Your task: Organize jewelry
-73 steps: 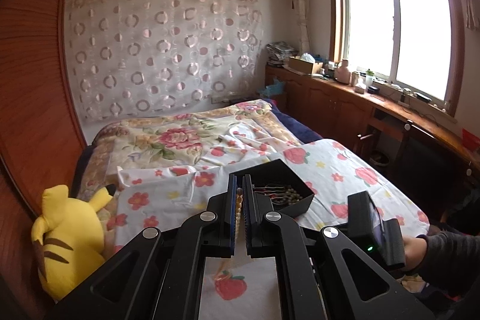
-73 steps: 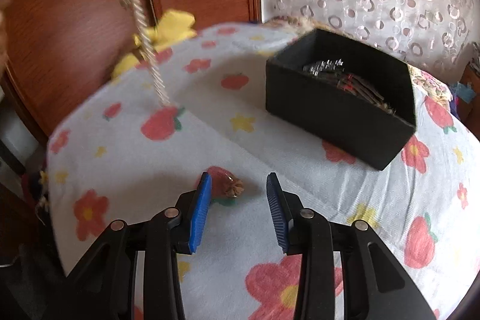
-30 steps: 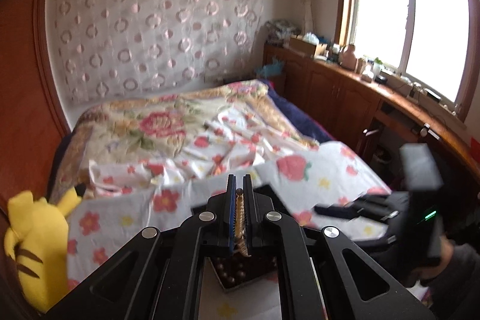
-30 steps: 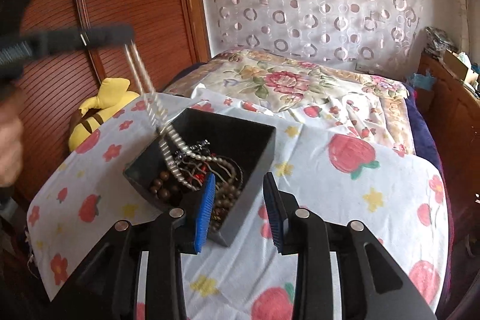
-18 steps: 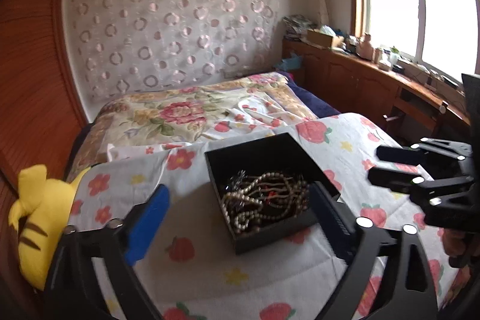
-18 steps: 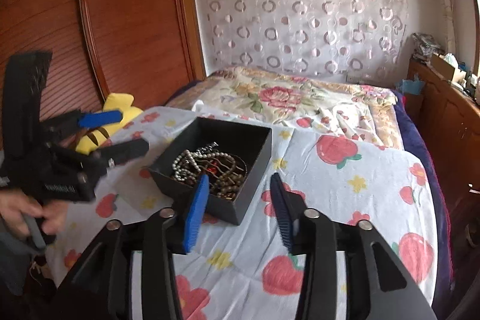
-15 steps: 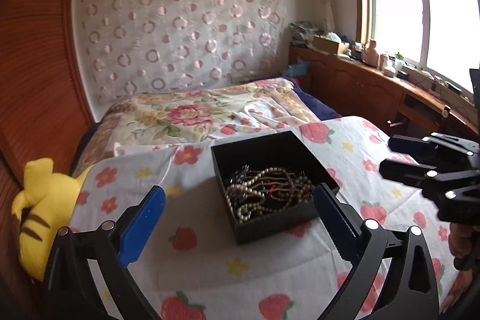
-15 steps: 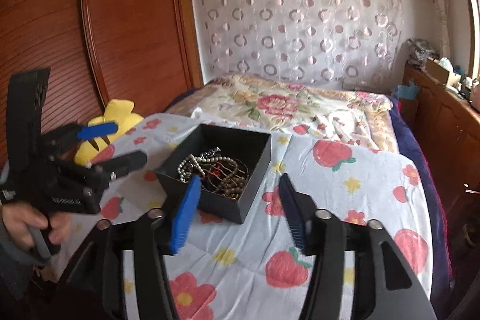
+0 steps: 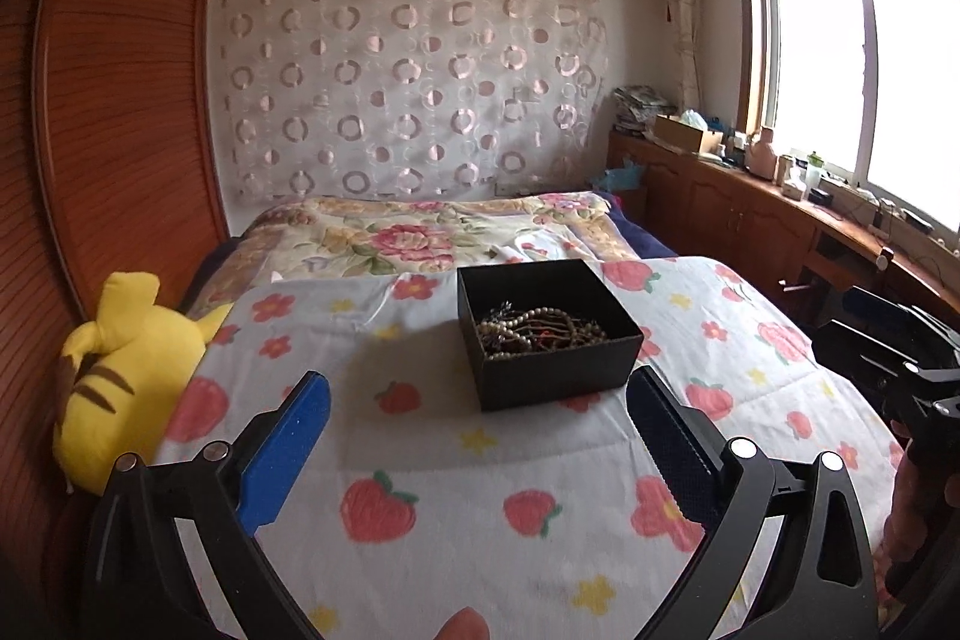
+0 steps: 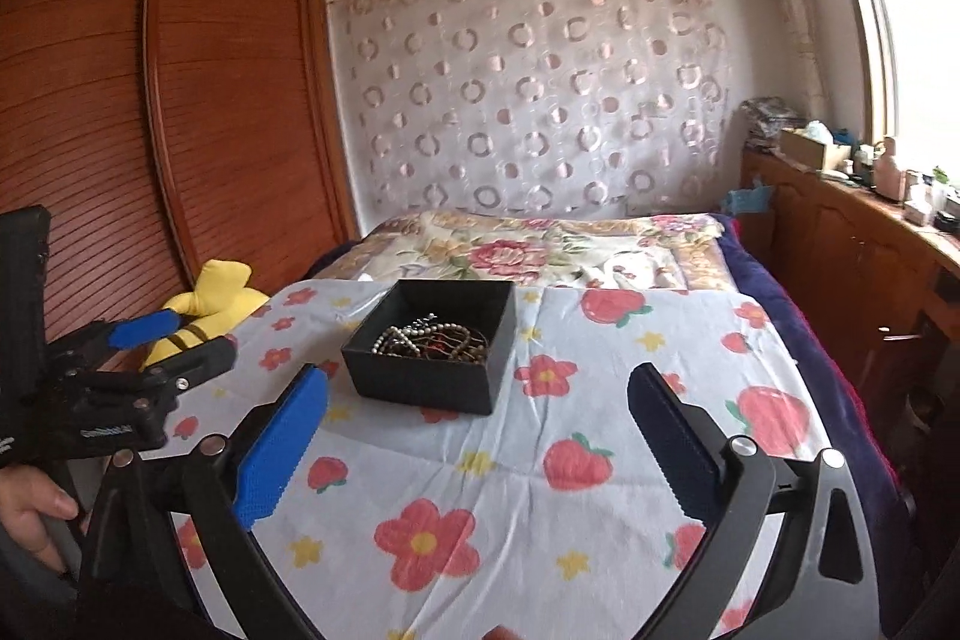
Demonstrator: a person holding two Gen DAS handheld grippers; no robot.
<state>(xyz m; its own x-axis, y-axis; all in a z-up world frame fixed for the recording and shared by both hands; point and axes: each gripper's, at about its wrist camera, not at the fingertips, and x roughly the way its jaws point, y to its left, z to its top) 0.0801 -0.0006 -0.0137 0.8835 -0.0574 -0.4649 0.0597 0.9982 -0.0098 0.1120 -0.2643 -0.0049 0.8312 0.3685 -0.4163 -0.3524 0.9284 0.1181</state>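
Both tools, left point(image 9: 477, 415) and right point(image 10: 477, 415), gape wide, empty. The box point(image 9: 543, 334), centre frame on the worktop point(image 9: 456, 466), holds the beads point(image 9: 540, 331). Sorting looks finished; next, likely withdraw.

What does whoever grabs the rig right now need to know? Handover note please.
Left gripper: open, empty, held back from the box.
Right gripper: open, empty, also held back.
Black box: upright on the strawberry-print cloth, lid off, between the two grippers.
Jewelry: beaded strands piled inside the box, tangled together.
Done: no loose pieces show on the cloth; everything visible is in the box.
Left: possibly nothing; check outside the views for strays, and untangle the pile if tidiness counts.
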